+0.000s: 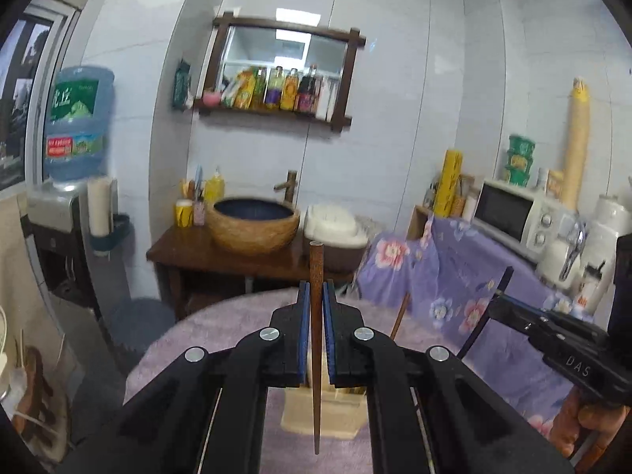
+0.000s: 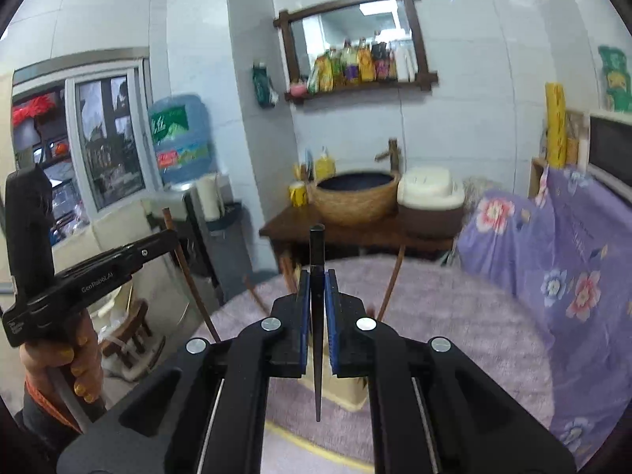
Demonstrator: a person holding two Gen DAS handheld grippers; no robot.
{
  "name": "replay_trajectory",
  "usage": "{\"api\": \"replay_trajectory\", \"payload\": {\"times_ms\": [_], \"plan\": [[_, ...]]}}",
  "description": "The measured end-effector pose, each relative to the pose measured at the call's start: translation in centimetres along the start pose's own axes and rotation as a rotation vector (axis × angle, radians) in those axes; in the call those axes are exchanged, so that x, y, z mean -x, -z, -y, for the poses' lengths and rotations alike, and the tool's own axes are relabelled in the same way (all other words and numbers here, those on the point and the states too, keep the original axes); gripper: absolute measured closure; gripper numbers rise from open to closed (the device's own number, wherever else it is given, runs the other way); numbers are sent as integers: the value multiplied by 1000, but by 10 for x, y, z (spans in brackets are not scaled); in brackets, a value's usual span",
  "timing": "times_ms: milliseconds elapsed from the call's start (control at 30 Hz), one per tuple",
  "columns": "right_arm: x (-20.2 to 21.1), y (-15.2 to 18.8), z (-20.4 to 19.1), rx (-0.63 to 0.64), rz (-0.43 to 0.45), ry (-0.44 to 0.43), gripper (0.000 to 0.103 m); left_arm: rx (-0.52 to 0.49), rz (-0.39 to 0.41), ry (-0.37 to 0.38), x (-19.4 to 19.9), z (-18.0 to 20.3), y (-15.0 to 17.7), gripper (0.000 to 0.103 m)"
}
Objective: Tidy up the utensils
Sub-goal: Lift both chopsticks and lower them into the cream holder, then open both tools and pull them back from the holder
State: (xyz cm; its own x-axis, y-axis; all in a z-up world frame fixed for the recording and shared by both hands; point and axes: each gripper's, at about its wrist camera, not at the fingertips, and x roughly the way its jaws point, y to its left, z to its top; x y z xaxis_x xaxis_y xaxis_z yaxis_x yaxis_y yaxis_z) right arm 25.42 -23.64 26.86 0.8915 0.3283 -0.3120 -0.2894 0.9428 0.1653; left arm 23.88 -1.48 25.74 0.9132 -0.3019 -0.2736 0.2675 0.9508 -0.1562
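Observation:
My left gripper (image 1: 315,296) is shut on a brown wooden chopstick (image 1: 316,272), held upright with its thin tip down over a beige utensil holder (image 1: 308,414) on the purple mat. My right gripper (image 2: 316,288) is shut on a black chopstick (image 2: 317,249), also upright with its tip over the beige holder (image 2: 347,391). The right gripper shows at the right of the left wrist view (image 1: 501,296), holding the black chopstick (image 1: 474,335). The left gripper shows at the left of the right wrist view (image 2: 173,235), with the brown chopstick (image 2: 193,284).
More brown chopsticks (image 2: 391,284) stand in the holder. The round table has a fuzzy purple mat (image 2: 454,316). Behind are a wooden stand with a woven basin (image 1: 252,225), a water dispenser (image 1: 75,130), a floral-covered counter (image 1: 454,276) and a microwave (image 1: 513,213).

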Motion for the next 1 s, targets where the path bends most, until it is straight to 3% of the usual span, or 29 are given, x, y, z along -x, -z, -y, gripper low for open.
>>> {"api": "replay_trajectory", "payload": {"times_ms": [100, 200, 467, 733, 1000], "plan": [[-8, -27, 0, -11, 58, 31, 95, 8, 67, 0, -12, 13, -23, 95], [-25, -34, 2, -21, 70, 76, 95, 37, 68, -8, -36, 20, -27, 95], [-81, 20, 22, -49, -23, 119, 95, 19, -31, -138, -102, 16, 35, 95], [-108, 72, 33, -68, -87, 117, 95, -19, -133, -129, -125, 10, 94, 95], [-105, 80, 37, -65, -68, 120, 94, -68, -122, -127, -124, 13, 101, 95]]}}
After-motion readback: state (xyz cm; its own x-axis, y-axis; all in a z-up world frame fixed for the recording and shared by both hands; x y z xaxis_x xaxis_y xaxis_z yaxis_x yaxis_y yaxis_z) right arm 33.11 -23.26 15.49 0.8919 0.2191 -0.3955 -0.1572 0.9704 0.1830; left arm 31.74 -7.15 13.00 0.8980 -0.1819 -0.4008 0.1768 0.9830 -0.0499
